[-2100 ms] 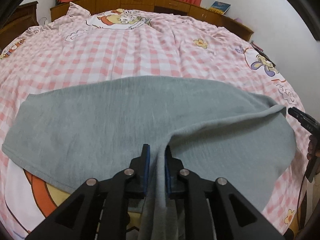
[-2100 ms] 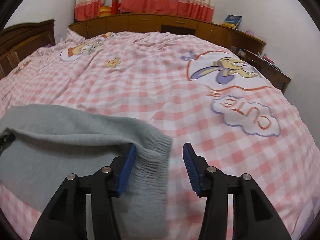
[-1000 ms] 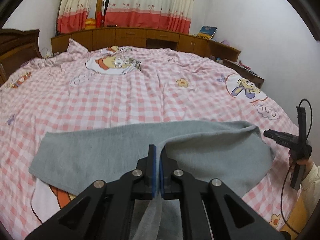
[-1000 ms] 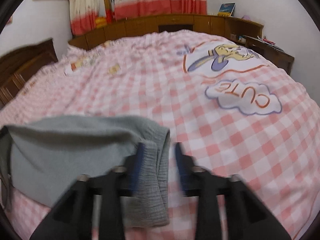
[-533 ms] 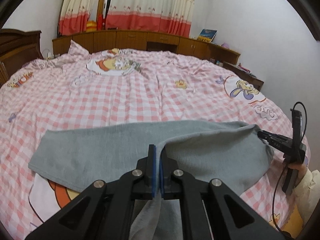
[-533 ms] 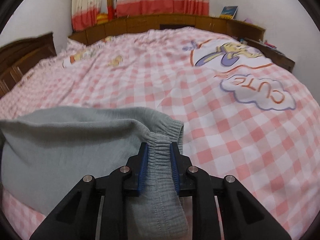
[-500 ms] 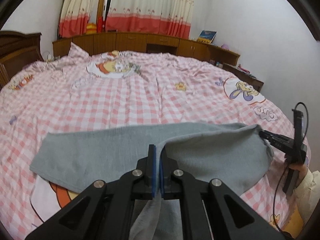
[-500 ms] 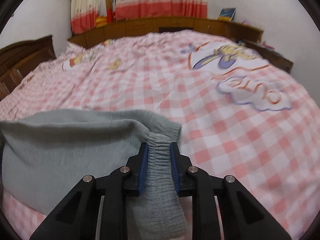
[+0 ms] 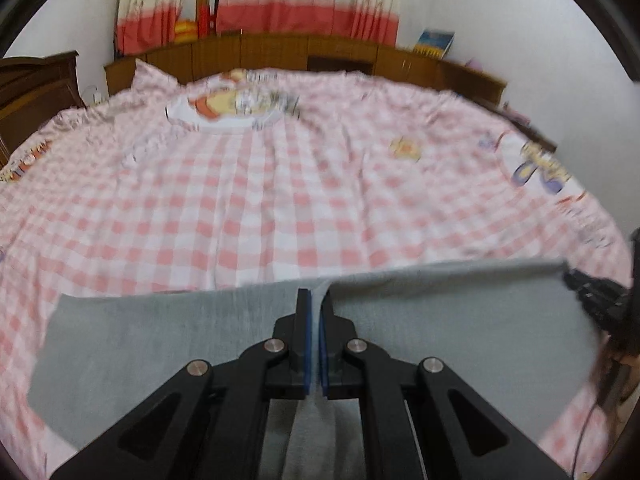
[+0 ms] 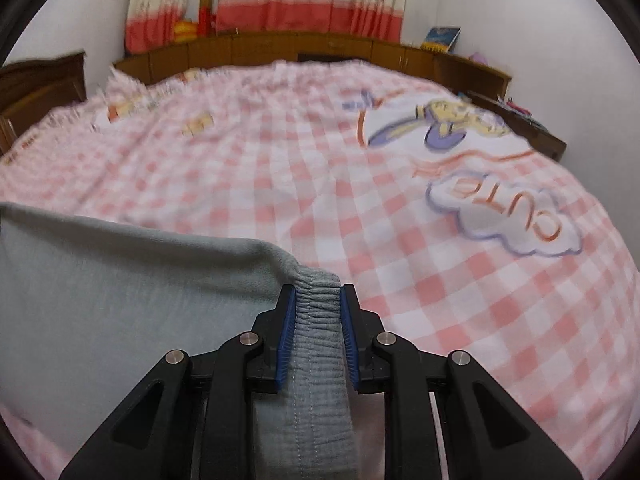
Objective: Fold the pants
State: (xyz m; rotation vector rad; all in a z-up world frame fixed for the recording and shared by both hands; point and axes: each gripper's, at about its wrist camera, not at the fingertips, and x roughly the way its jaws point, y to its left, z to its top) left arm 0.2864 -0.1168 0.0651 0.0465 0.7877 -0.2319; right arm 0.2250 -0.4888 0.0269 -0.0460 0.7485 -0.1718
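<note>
Both tongs [image 9: 314,300] [image 10: 318,296] clamped on grey pants [image 9: 460,320]

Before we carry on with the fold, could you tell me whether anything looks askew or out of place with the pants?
Nothing stands out. The grey pants hang stretched between both tools: the left tool pinches plain fabric, the right tool grips the ribbed waistband. The checked bedspread is only mildly wrinkled.
</note>
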